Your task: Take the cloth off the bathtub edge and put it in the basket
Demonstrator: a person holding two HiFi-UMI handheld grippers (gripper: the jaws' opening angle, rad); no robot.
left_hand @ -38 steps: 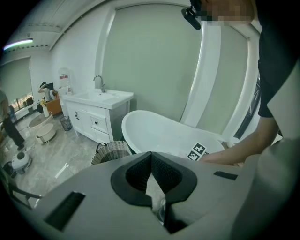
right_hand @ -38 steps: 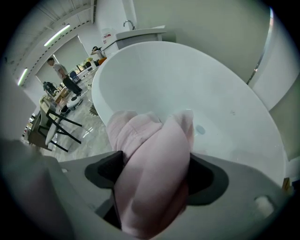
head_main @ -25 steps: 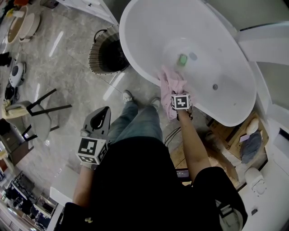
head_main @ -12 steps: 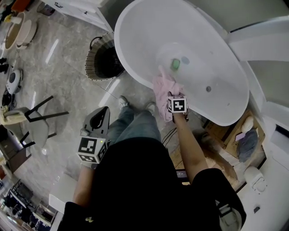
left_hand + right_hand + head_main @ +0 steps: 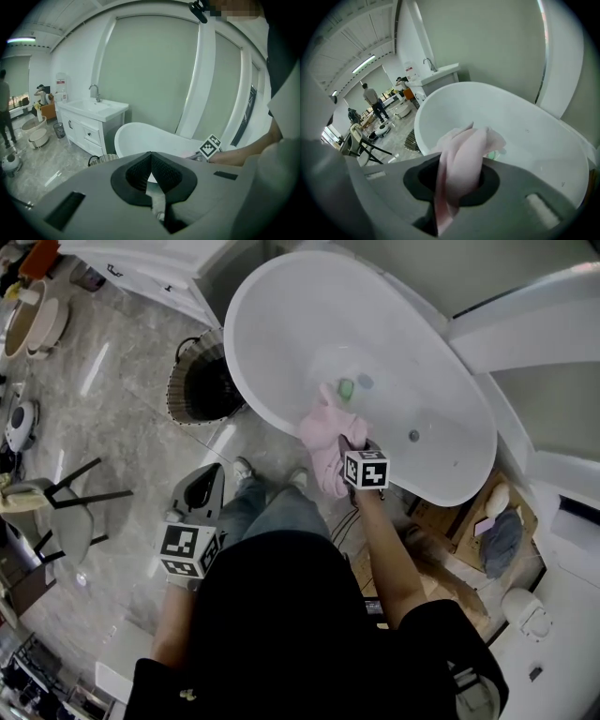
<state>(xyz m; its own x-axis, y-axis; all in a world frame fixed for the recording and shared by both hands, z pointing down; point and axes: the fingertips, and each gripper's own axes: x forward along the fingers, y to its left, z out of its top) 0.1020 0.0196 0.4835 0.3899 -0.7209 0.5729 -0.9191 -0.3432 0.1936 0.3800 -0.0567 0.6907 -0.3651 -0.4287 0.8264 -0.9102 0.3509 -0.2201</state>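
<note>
In the head view, your right gripper (image 5: pixel 349 448) holds the pink cloth (image 5: pixel 323 427) at the bathtub (image 5: pixel 281 324) edge. The basket (image 5: pixel 178 395), which looks empty, stands to its left beside the tub. In the left gripper view, your left gripper (image 5: pixel 151 164) has its jaws together on nothing. In the right gripper view, the jaws are clamped on the cloth, its length hanging downward.
</note>
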